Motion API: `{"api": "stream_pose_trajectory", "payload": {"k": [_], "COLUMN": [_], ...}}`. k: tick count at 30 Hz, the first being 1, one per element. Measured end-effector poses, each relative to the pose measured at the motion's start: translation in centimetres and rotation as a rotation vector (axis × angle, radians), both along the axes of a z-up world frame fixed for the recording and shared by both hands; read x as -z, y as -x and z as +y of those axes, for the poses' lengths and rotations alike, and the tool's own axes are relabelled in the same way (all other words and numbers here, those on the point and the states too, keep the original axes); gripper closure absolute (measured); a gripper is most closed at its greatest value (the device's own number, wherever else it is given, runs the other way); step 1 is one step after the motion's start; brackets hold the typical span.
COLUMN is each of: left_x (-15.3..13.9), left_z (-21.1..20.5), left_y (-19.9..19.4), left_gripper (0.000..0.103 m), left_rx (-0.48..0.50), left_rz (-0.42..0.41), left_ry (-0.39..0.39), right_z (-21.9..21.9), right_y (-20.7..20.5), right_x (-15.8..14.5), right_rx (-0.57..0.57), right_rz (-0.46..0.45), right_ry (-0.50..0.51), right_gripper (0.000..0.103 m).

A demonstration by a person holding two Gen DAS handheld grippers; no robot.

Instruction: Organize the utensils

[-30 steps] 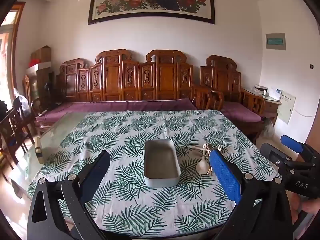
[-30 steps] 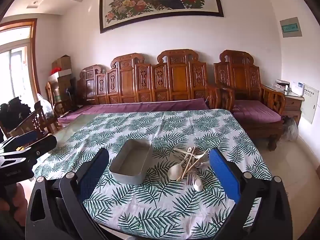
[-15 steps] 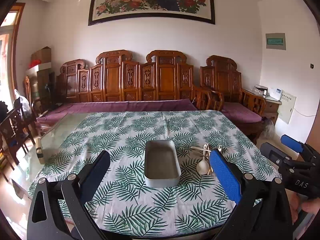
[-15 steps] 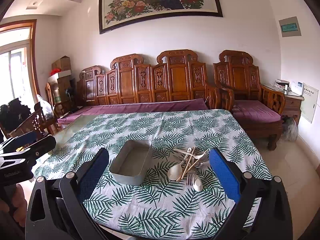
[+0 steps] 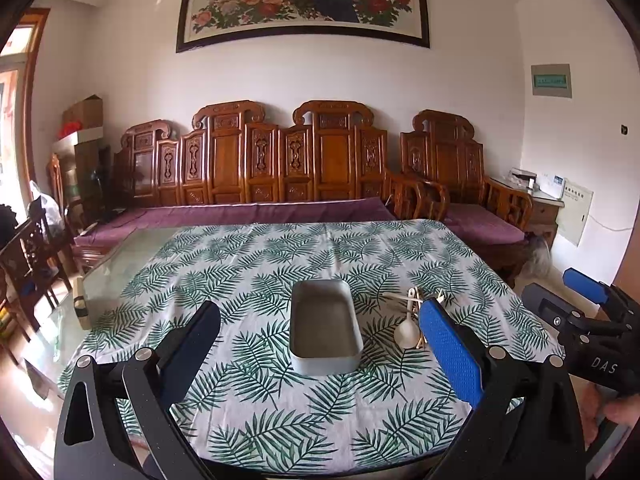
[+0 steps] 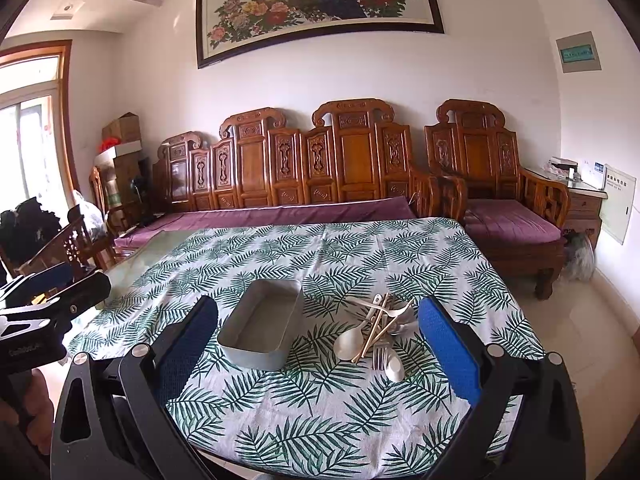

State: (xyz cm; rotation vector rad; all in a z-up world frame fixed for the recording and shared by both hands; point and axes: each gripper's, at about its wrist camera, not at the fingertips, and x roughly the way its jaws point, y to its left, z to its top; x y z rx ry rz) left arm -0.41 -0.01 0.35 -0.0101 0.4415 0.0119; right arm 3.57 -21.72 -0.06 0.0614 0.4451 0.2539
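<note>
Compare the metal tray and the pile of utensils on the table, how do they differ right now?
The metal tray is one grey rectangular container, lying flat with nothing in it; the pile of utensils is a loose heap of pale spoons, chopsticks and a fork, crossing one another at angles. The tray sits toward the left gripper; the pile lies to its right, nearer the right gripper. Both rest on the leaf-print tablecloth, untouched, with both grippers open.

White letters "DAS" on the black body of the right gripper (image 5: 591, 322), seen in the left wrist view | Chinese characters on the framed peacock-and-flower painting (image 6: 320, 4), too small to read | green-screened grey wall panel (image 6: 577, 53): print illegible
</note>
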Motion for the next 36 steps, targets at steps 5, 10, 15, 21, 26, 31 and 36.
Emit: {"api": "stream_pose_trajectory", "payload": {"k": [5,10,15,21,26,31,36], "left_x": [0.0,0.1,0.1,0.1,0.2,0.2,0.1], "left_z": [0.0,-0.1,-0.1,-0.2,-0.2,-0.3,-0.5], "left_y": [0.0,0.0,0.0,-0.1,0.0,0.0,0.0], "left_gripper": [0.007,0.007,0.007,0.006,0.007,0.006,0.006], "left_rx": [0.001,0.001,0.002,0.002,0.002,0.002,0.003], "left_rz": [0.001,0.003,0.002,0.004,0.002,0.001,0.000], "left_ry": [-0.001,-0.004,-0.004,-0.005,-0.005,-0.007,-0.010], "right_z": [0.0,-0.3,-0.4,-0.6,-0.6,-0.9,-1.0], "right_y": [0.0,0.1,0.1,0.1,0.1,0.1,0.1], "right_x": [0.0,0.0,-0.1,-0.2,-0.2,-0.3,-0.3], "right_rx": [0.000,0.001,0.001,0.001,0.001,0.005,0.005], "right_rz": [0.000,0.000,0.001,0.000,0.000,-0.001,-0.002], "right_ry": [-0.001,-0.001,-0.002,-0.002,-0.001,-0.003,-0.003], "right_gripper": [0.003,0.003,0.003,0.003,0.003,0.003,0.003]}}
